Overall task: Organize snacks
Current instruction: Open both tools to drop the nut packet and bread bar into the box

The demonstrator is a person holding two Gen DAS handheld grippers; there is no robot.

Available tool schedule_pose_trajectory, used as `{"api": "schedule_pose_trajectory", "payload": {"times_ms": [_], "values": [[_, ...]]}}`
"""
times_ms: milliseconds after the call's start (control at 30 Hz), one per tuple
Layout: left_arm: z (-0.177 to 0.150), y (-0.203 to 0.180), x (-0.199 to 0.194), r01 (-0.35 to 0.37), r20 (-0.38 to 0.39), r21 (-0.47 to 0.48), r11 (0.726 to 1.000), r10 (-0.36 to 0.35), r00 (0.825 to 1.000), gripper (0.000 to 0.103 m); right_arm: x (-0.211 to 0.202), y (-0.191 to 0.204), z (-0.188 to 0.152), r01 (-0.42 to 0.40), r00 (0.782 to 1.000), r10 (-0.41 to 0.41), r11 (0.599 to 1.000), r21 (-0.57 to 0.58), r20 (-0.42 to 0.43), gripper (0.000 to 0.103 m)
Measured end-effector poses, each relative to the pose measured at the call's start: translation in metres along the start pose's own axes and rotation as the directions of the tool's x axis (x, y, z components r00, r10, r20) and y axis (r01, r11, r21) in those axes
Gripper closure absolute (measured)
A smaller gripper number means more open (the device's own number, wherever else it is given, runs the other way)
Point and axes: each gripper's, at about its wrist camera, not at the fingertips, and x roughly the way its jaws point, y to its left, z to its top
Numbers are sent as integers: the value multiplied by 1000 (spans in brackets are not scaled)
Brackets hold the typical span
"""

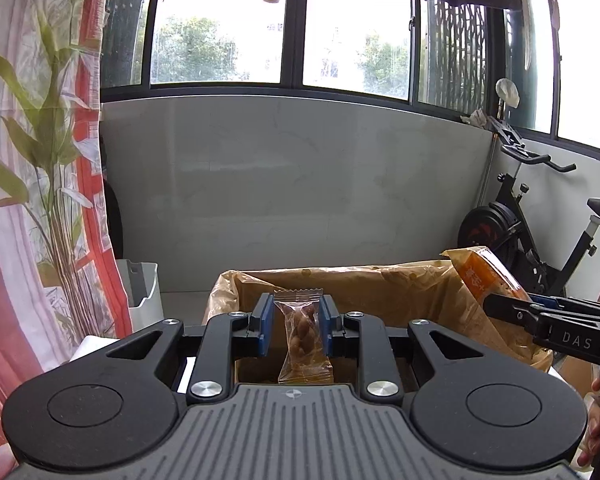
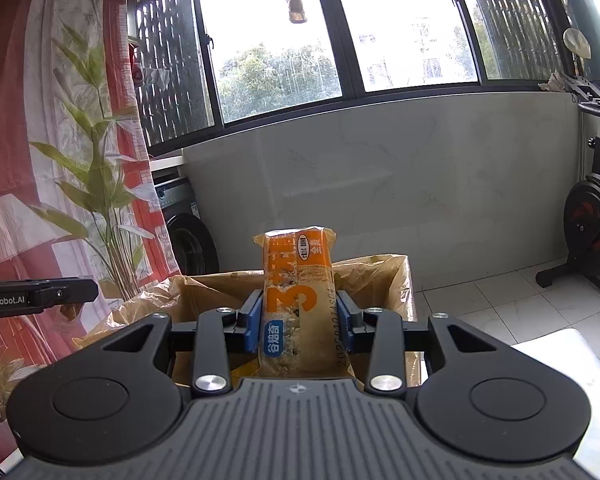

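The left hand-held gripper is pinching a small clear snack packet between its blue pads. The packet stands upright, held at mid-height, with its crimped top edge above the pads and its lower seal hanging free. It sits just above the near rim of the lined cardboard box. The contents look like a twisted, golden fried dough piece.

Handling, small packet: judged light. The film is thin and slippery, and the contents are probably brittle. Grip across the filled middle with light force only; the crimped ends alone would fold or slip.

The right hand-held gripper is pinching a longer orange snack pack, also upright, above the same box. Its pads clamp the lower half, and the upper half stands unsupported above them.

Handling, orange pack: judged light and soft, likely a grain or cake bar that dents under pressure. The film is glossy. A hold nearer the middle would reduce tipping.

Legible writing:
- Orange pack: a large "3", Chinese characters in a blue patch that appear to read "谷踏奇", and a printed code along the edge, not fully readable.
- Left hand-held gripper body, seen from the right wrist view: "GenRobot.AI".
- Right hand-held gripper body, seen from the left wrist view: "DAS".
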Motion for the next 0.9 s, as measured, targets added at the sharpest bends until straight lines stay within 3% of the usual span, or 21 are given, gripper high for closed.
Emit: {"api": "schedule_pose_trajectory", "payload": {"times_ms": [267, 333, 400, 467, 667, 767, 900], "values": [[-4, 5, 63, 6, -97, -15, 1000, -7, 995, 74, 33, -8, -9, 16, 996, -17, 1000, -5, -90, 64], [-6, 10, 68, 1, -102, -36, 999, -5, 995, 52, 35, -10, -13, 13, 993, -13, 1000, -4, -117, 61], [-8, 13, 66, -8, -94, -41, 999, 4, 996, 42, 34, -9, -15, 14, 993, -15, 1000, -14, -119, 60], [-8, 16, 63, -13, -93, -39, 999, 9, 996, 41, 31, -7, -14, 17, 993, -20, 1000, -27, -118, 47], [-6, 30, 23, -16, -58, -38, 999, 14, 998, 38, 7, -1, -11, 4, 997, -6, 1000, -28, -72, 31], [-12, 42, -4, -22, -35, -50, 999, 20, 999, 38, -11, 2, -15, -23, 999, 21, 999, -48, -29, 31], [-27, 61, -36, -42, -33, -73, 996, 39, 999, 38, -38, 0, -31, 1, 1000, 1, 994, -110, 12, 31]]}}
